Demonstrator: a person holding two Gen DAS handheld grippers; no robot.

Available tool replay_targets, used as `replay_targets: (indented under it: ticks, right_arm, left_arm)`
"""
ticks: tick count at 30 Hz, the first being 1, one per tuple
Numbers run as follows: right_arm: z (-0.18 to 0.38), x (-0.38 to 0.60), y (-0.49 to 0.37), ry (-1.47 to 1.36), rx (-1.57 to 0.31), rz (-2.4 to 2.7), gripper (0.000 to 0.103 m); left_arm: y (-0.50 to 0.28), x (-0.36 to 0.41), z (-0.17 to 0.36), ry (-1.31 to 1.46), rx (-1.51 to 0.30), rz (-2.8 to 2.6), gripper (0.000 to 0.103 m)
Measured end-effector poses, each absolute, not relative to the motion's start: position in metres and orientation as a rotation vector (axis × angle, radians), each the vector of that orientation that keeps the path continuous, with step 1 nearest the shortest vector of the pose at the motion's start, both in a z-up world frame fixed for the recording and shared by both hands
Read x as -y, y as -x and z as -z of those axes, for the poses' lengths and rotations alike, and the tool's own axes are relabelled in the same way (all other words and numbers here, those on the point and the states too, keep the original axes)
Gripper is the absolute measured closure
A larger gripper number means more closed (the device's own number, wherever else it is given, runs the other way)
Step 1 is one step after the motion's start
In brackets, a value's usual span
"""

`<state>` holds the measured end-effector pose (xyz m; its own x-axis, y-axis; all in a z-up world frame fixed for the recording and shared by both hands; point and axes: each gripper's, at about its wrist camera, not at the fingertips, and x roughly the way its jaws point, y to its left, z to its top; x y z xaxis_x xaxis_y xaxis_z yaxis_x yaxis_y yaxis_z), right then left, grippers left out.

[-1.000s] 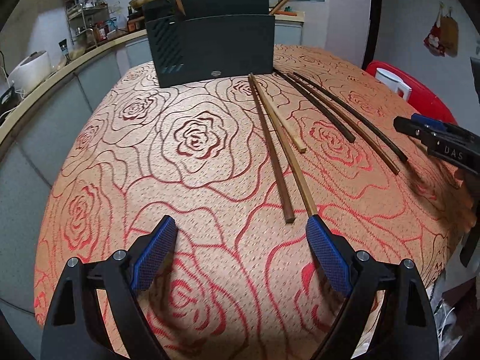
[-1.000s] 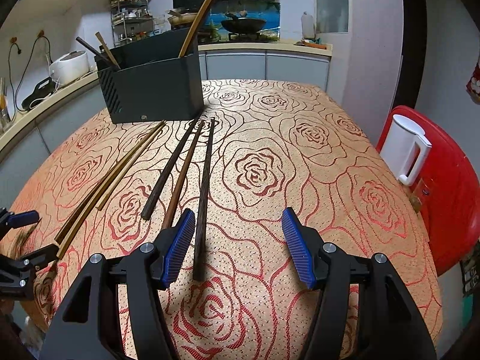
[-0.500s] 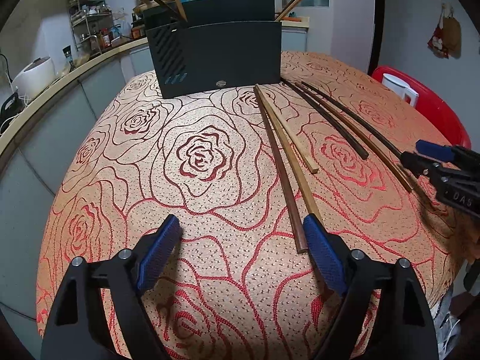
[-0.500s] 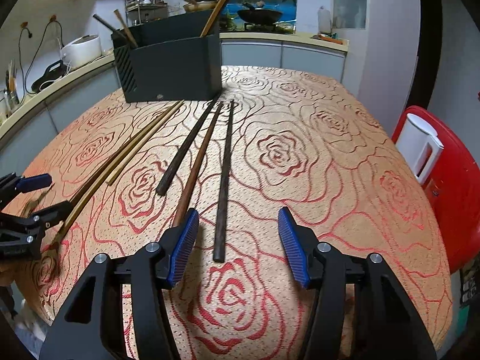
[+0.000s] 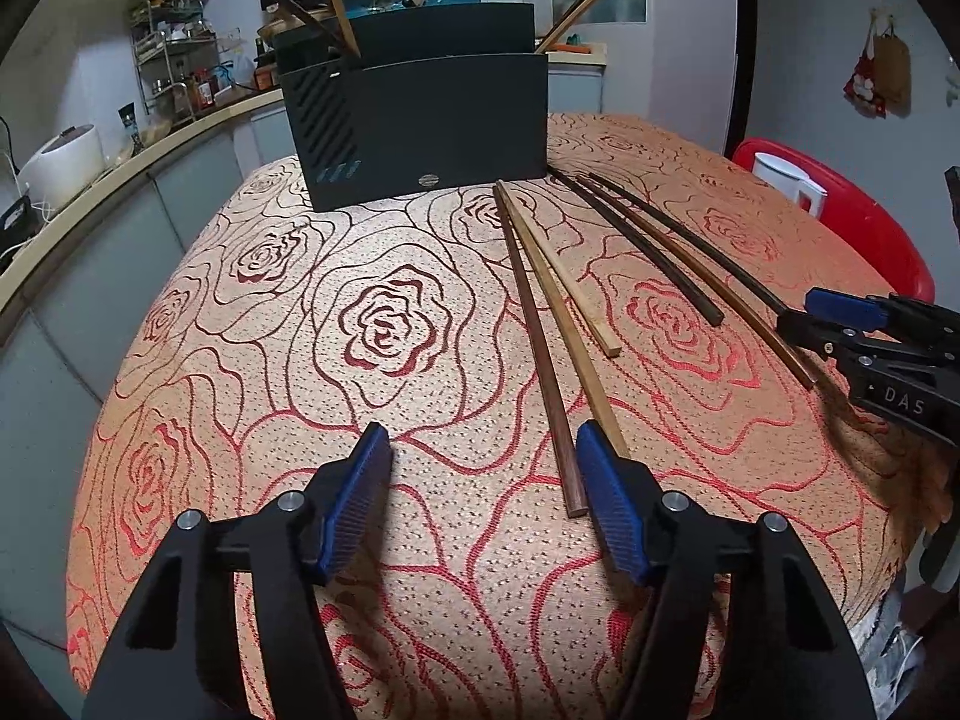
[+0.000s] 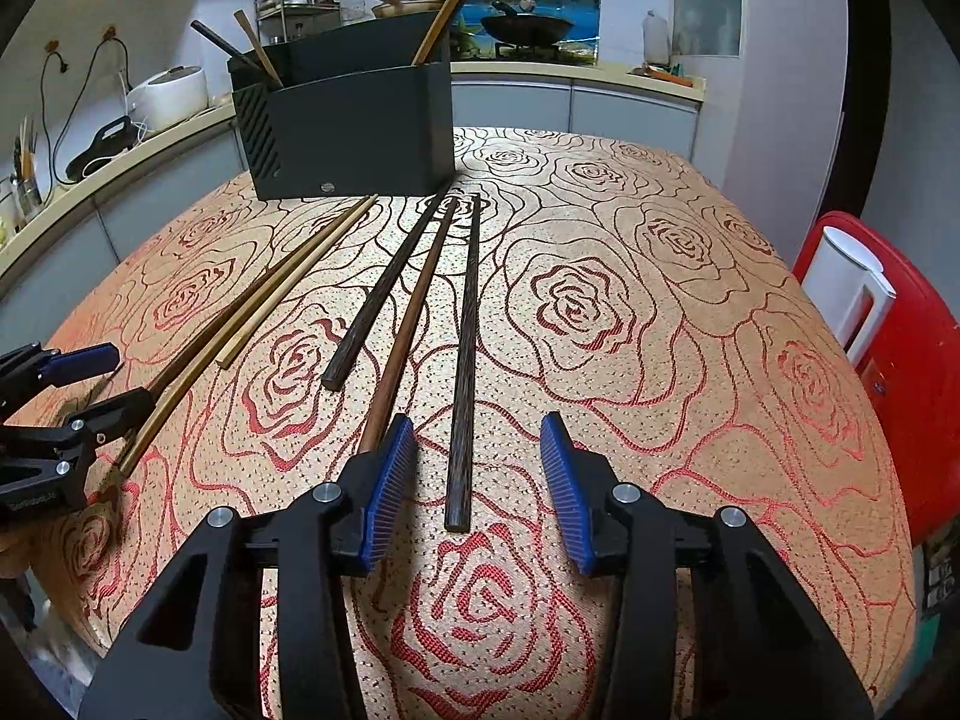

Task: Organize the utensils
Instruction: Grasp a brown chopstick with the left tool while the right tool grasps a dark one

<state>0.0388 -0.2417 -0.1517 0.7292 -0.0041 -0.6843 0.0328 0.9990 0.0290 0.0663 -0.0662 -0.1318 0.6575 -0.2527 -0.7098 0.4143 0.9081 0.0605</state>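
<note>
Several long chopsticks lie on the rose-patterned tablecloth in front of a black utensil holder (image 5: 420, 132), which also shows in the right wrist view (image 6: 354, 132) and has a few sticks standing in it. My left gripper (image 5: 483, 480) is open and empty; a dark brown chopstick (image 5: 540, 348) ends between its fingers, beside the right pad, and a light one (image 5: 570, 336) runs under that pad. My right gripper (image 6: 477, 480) is open and empty; a dark chopstick (image 6: 465, 360) ends between its fingers, and a brown one (image 6: 408, 336) runs under the left pad.
A red chair (image 6: 900, 360) with a white kettle (image 6: 852, 288) stands at the table's right. A kitchen counter (image 5: 90, 192) with a rice cooker (image 5: 60, 156) runs along the left. The table's front edge is just below both grippers.
Both grippers have narrowed their opening and moved so that a chopstick's near end lies between the fingers of each. The chopsticks have not moved.
</note>
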Motion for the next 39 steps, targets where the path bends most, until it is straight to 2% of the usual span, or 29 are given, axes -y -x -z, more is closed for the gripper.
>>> replay_targets:
  ticks: [2, 10, 15, 18, 22, 33, 39]
  right_arm:
    - [0.152, 0.241, -0.039, -0.039, -0.753, 0.021, 0.060]
    - [0.152, 0.239, -0.040, -0.033, -0.751, 0.016, 0.065]
    - [0.152, 0.238, -0.040, -0.032, -0.750, 0.013, 0.066]
    - [0.152, 0.237, -0.040, -0.028, -0.749, 0.014, 0.067]
    - [0.152, 0.234, -0.040, -0.020, -0.745, 0.006, 0.072]
    - [0.152, 0.229, -0.040, -0.007, -0.740, -0.004, 0.081]
    - [0.152, 0.227, -0.041, -0.019, -0.739, -0.019, 0.092]
  left_arm:
    - [-0.068, 0.065, 0.132, -0.212, -0.771, 0.386, 0.045]
    - [-0.061, 0.071, 0.131, -0.223, -0.752, 0.426, 0.072]
    - [-0.059, 0.073, 0.132, -0.227, -0.747, 0.447, 0.083]
    - [-0.059, 0.072, 0.133, -0.226, -0.746, 0.449, 0.084]
    - [-0.060, 0.071, 0.132, -0.217, -0.750, 0.441, 0.094]
    - [-0.062, 0.066, 0.131, -0.202, -0.760, 0.444, 0.096]
    - [-0.062, 0.062, 0.129, -0.197, -0.765, 0.443, 0.097]
